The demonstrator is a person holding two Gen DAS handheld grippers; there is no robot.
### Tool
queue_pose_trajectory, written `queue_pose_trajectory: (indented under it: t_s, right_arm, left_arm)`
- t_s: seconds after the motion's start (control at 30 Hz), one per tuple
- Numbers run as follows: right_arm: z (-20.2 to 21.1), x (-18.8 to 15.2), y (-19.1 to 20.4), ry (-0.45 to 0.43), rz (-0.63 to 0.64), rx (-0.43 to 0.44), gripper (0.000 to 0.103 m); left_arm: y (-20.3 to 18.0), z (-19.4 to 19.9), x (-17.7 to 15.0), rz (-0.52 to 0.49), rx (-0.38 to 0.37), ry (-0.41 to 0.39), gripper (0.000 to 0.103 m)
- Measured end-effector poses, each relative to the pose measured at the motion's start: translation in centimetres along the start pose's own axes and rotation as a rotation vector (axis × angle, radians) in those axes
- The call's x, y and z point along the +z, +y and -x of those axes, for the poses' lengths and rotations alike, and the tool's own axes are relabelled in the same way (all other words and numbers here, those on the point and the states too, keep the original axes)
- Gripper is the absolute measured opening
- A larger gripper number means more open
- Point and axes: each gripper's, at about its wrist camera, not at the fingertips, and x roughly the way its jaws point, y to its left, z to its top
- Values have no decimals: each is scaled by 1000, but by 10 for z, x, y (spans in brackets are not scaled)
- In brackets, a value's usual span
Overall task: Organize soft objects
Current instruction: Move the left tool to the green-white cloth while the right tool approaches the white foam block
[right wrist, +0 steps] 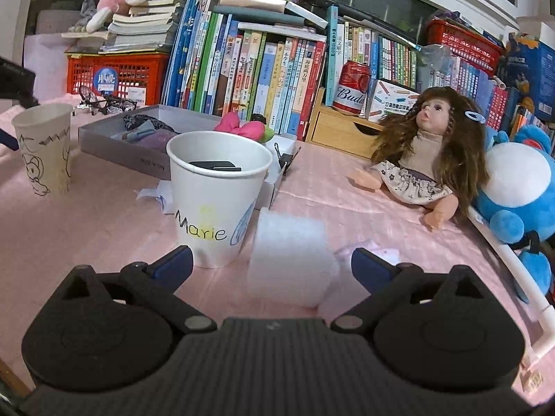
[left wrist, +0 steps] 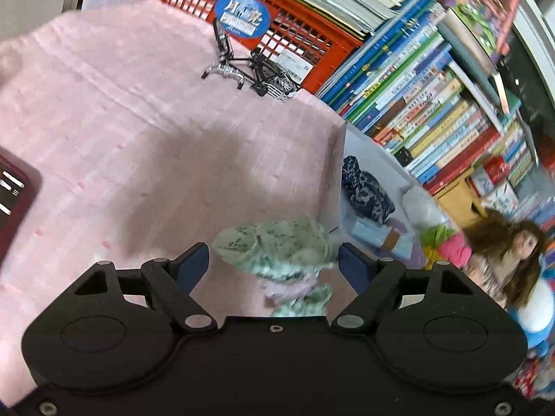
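In the left wrist view, a crumpled pale green patterned cloth (left wrist: pixel 277 253) lies on the pink table cover, between the spread blue fingertips of my open left gripper (left wrist: pixel 274 260). Just right of it stands a grey box (left wrist: pixel 374 204) holding a dark patterned cloth (left wrist: pixel 364 190) and light blue items. In the right wrist view, a white foam roll (right wrist: pixel 291 260) lies between the spread fingertips of my open right gripper (right wrist: pixel 272 263). The grey box (right wrist: pixel 121 149) also shows in the right wrist view at the back left.
A white "Marie" paper cup (right wrist: pixel 215 201) stands left of the foam roll, another drawn-on cup (right wrist: pixel 43 149) farther left. A doll (right wrist: pixel 426 149), a blue plush (right wrist: pixel 517 187), pink plush (right wrist: pixel 242 128), books, red crate (left wrist: pixel 260 17) and toy bicycle (left wrist: pixel 253 72) line the back.
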Motion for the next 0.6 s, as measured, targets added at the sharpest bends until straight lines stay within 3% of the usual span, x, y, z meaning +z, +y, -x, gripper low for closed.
queue_pose_trajectory:
  t_s: [0.43, 0.6]
  right_arm:
    - [-22, 1, -2, 24, 31, 0, 98]
    - [-26, 0, -1, 31, 40, 6, 98]
  left_arm:
    - [-10, -23, -3, -22, 34, 20, 79]
    - [-12, -26, -3, -32, 27, 28, 66]
